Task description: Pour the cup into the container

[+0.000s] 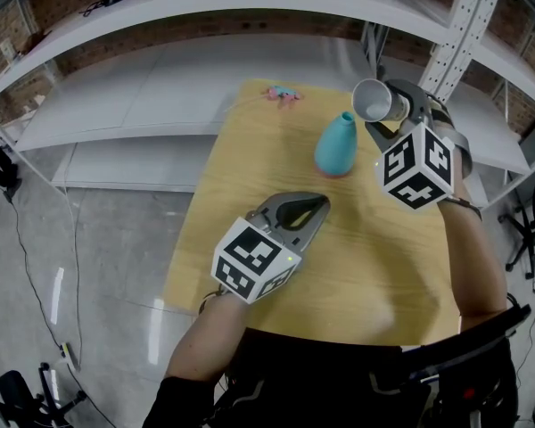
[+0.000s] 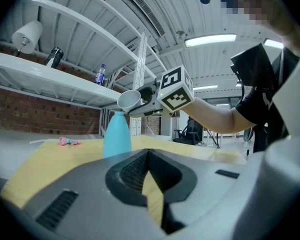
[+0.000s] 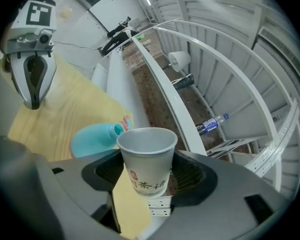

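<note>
R tongs point(image 3: 149, 186) clamped on tilted paper cup point(image 3: 146, 156) just above teal bottle point(image 1: 337, 145) upright on desk point(image 1: 250, 150), L tongs point(image 1: 305, 210) shut & empty; centre rim over narrow neck, roll slowly w/o spilling.

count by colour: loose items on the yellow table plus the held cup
Teal: 1, teal narrow-necked bottle
White: 1, white paper cup with printed characters
Pink: 1, small pink object
Total: 3

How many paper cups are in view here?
1: a white paper cup held in the right gripper's jaws, tipped on its side near the teal bottle; none other shows.
</note>
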Demonstrator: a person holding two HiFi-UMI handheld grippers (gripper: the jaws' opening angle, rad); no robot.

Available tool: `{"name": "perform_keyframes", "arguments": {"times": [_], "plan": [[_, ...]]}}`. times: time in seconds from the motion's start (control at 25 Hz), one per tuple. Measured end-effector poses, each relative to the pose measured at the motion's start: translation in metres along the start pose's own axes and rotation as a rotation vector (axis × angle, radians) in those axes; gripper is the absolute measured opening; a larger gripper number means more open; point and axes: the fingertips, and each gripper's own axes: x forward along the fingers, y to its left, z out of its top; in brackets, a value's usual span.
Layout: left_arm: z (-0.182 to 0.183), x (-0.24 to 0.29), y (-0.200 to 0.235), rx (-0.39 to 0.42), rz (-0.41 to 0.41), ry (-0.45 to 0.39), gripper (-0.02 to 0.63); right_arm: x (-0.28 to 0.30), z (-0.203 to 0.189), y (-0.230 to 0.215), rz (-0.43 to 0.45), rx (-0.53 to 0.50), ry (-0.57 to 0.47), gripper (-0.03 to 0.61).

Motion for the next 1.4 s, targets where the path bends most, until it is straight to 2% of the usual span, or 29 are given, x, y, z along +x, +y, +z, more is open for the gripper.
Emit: {"name": "perform_keyframes", "arguments": {"times": [0.68, 1.4], "plan": [[-0.0001, 0.0003, -0.0018, 0.001, -0.004, 0.000, -0.002, 0.0076, 0.0077, 0.0032, -0.030, -0.147, 0.046, 0.305], [-0.0004, -0.0007, -0.0015, -0.001, -0.007, 0.000, -0.002, 0.0093, 0.0096, 0.0038, -0.041, -0.208, 0.063, 0.305]]}}
